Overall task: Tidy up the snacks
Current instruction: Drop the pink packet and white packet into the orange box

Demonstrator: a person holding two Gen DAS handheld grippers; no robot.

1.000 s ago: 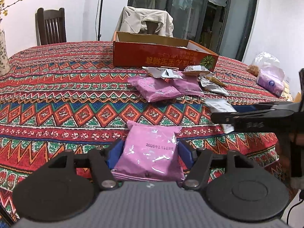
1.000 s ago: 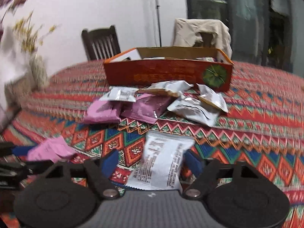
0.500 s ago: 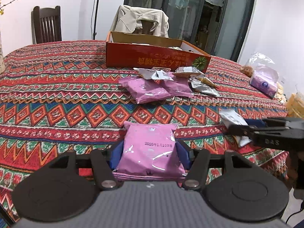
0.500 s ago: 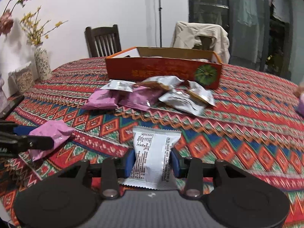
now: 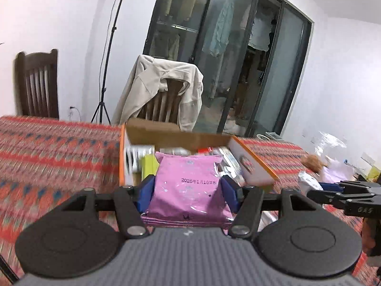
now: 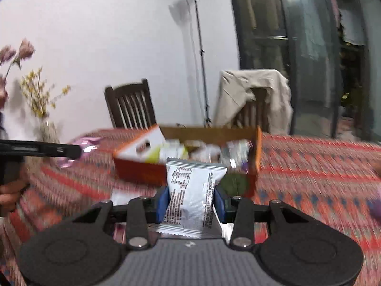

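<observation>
My left gripper (image 5: 188,183) is shut on a pink snack packet (image 5: 188,202), its blue pads pressing both sides. It holds the packet in the air just before the open red-and-orange cardboard box (image 5: 256,166). Several snack packets lie inside the box. My right gripper (image 6: 191,200) is shut on a white printed snack packet (image 6: 193,183), held up in front of the box's red front wall (image 6: 140,169). In the right wrist view the left gripper (image 6: 78,151) shows at the left with its pink packet (image 6: 88,143). In the left wrist view the right gripper (image 5: 316,190) reaches in from the right.
A patterned red tablecloth (image 5: 59,155) covers the table. Behind the box stand a chair draped with a beige jacket (image 5: 164,90), a dark wooden chair (image 5: 38,85) and a light stand (image 5: 104,71). A vase of flowers (image 6: 45,128) is at the left, plastic bags (image 5: 331,164) at the right.
The right gripper closed on the white packet. Both grippers then rose off the table and moved forward to the box with their packets. The loose snacks before the box dropped out of view.
</observation>
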